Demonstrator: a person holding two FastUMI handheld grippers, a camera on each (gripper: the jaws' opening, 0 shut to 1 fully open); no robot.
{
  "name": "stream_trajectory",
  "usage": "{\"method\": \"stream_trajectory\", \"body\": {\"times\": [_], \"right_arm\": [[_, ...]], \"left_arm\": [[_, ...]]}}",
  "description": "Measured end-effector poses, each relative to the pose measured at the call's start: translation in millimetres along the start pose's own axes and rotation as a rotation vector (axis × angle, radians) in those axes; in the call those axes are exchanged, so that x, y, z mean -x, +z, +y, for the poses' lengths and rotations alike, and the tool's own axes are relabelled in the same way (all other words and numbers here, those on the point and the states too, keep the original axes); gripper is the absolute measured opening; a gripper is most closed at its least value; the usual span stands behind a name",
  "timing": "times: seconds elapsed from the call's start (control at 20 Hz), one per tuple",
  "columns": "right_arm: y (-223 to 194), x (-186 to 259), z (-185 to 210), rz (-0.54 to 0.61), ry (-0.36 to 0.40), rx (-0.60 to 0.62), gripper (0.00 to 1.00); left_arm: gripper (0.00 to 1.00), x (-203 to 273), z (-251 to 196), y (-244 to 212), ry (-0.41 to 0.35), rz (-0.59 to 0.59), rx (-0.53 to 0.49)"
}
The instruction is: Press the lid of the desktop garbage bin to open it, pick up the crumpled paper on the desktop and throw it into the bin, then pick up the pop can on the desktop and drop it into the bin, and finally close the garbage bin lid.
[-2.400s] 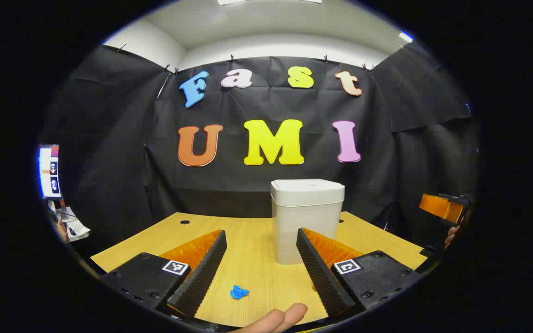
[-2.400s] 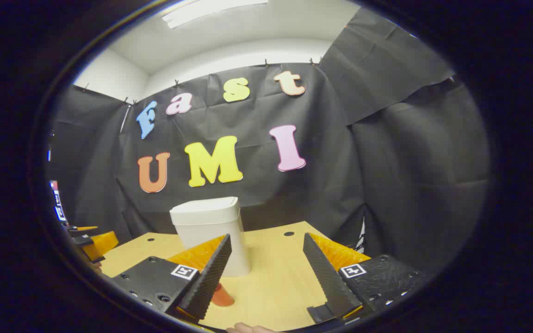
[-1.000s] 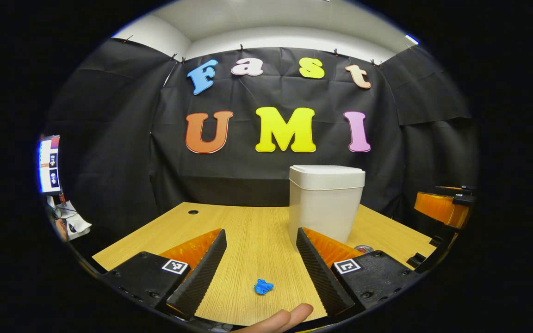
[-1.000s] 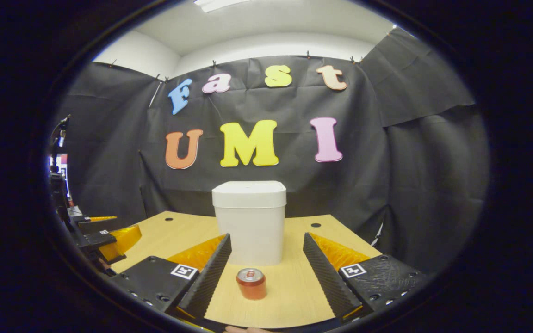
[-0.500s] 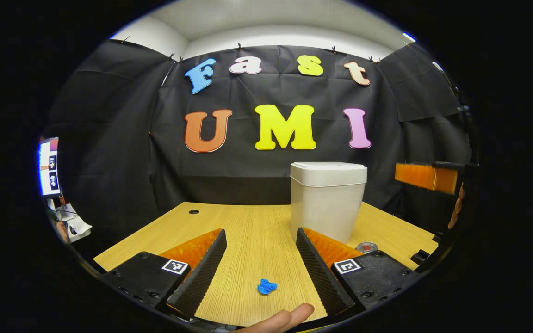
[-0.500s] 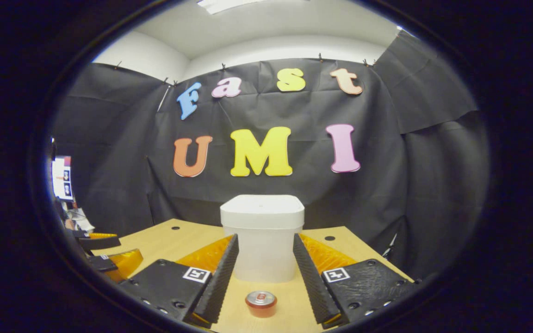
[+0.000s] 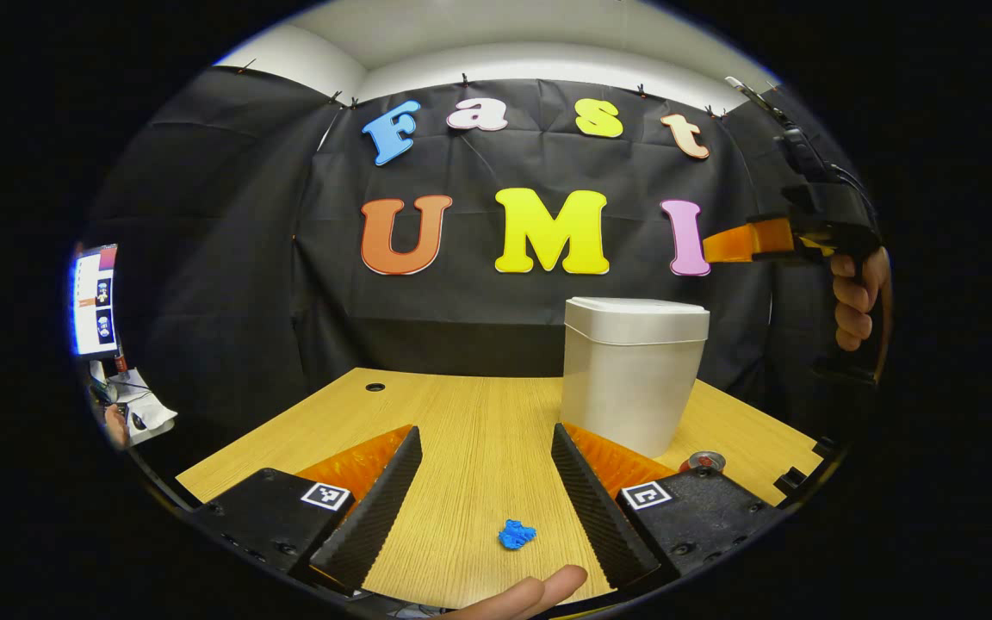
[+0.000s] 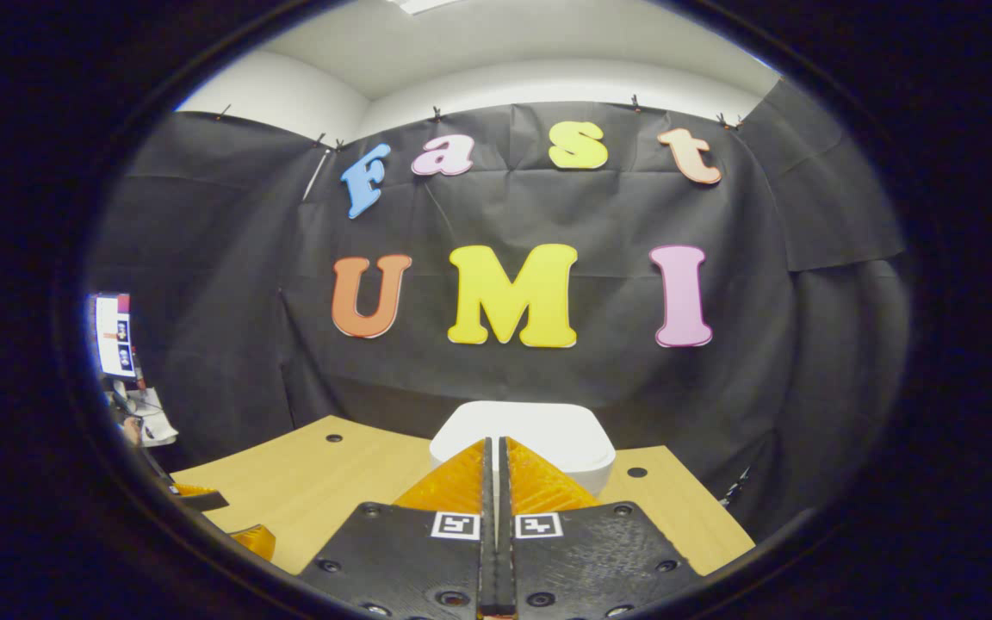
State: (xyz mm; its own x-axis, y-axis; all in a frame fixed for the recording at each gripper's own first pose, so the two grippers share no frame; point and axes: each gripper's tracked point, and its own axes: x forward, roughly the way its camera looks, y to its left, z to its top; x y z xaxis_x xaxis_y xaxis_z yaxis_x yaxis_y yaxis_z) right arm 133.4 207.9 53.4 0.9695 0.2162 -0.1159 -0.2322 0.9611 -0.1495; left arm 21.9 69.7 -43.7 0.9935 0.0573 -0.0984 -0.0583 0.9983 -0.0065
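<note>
Right gripper (image 8: pixel 496 482) is pinched closed, empty, above the bin (image 8: pixel 522 435) at 12 o'clock. Left gripper (image 7: pixel 486 499) gapes wide. I'd press straight down, lid's front edge, gently.

Small red pop can (image 7: pixel 706 462): mostly hidden behind the left gripper's finger near the desk's right edge. White plastic garbage bin (image 8: pixel 578 443): front hidden by the right gripper's closed fingers.
</note>
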Motion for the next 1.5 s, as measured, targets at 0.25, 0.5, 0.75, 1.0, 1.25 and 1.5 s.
{"method": "stream_trajectory", "body": {"times": [0.25, 0.5, 0.75, 1.0, 1.25, 1.5], "right_arm": [[-13.8, -50.6, -1.6, 0.115, -0.033, -0.064, 0.00], [-38.8, -90.5, -17.0, 0.213, -0.082, -0.049, 0.00], [-52.6, -93.8, -10.6, 0.260, -0.044, -0.028, 0.00], [-58.2, -101.8, -11.2, 0.284, -0.046, -0.060, 0.01], [-69.7, -92.3, -4.9, 0.342, -0.014, -0.149, 0.02], [-73.4, -76.4, -4.4, 0.191, -0.009, -0.134, 0.00]], "left_arm": [[0.98, -0.5, 2.7, 0.8, -0.008, 0.003, 0.008], [0.98, -0.3, 5.7, 1.1, -0.004, 0.003, 0.005], [0.98, -1.3, 5.4, 2.1, -0.001, 0.000, 0.003], [0.98, -3.4, 2.7, -2.3, -0.015, 0.013, 0.010], [0.98, -5.8, 3.4, -5.8, -0.017, 0.032, 0.025], [0.98, -6.9, 5.5, -6.9, -0.010, 0.032, 0.010]]}}
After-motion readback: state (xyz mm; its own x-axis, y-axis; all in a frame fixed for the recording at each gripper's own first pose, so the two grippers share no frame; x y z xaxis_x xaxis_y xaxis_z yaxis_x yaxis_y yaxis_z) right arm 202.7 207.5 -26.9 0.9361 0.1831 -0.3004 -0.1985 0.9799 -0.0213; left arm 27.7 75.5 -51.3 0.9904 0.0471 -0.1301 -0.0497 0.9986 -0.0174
